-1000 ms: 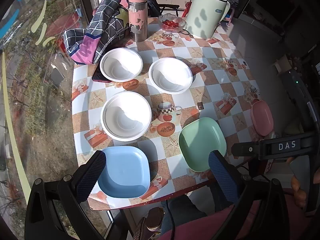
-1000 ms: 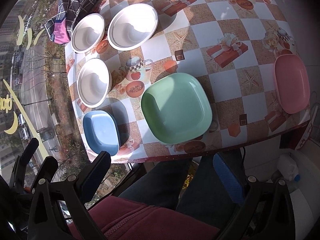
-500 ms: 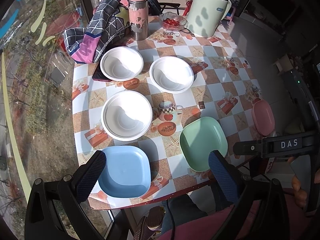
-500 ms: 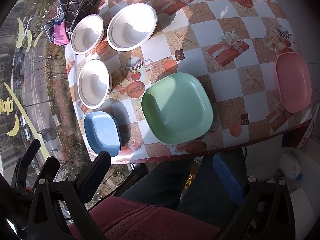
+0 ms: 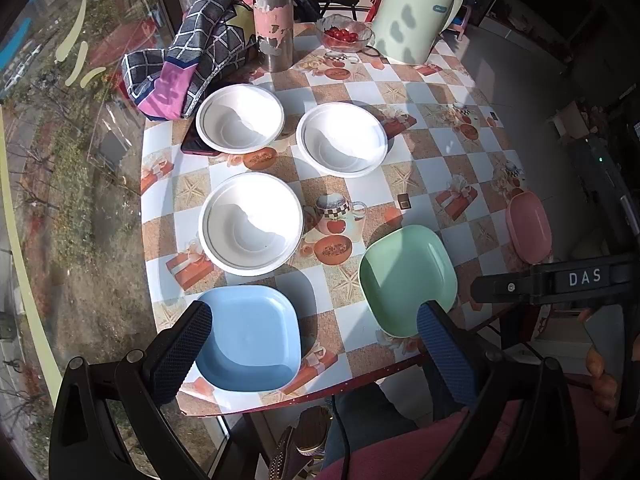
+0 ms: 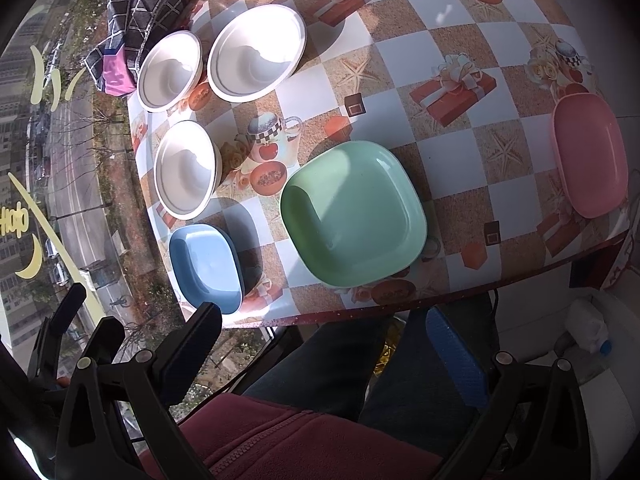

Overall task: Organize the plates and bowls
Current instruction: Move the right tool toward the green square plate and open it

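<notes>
Left gripper wide open, empty, fingers splayed, held above near tabletop edge. Right gripper also wide open, empty, held off the near edge over the person's lap. Right hand partly visible gripping its handle at frame edge.

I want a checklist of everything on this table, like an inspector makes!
Surface: table with checkered picture cloth, sunlit.
Job's things: three round white bowls; square blue plate, green plate, pink plate, all apart.
Clutter: pink flask, pale green kettle, glass dish of tomatoes, checked cloth.
Grippers: left tool and right tool open, empty.
Cables: nothing seen on the table.
Surroundings: window.
</notes>
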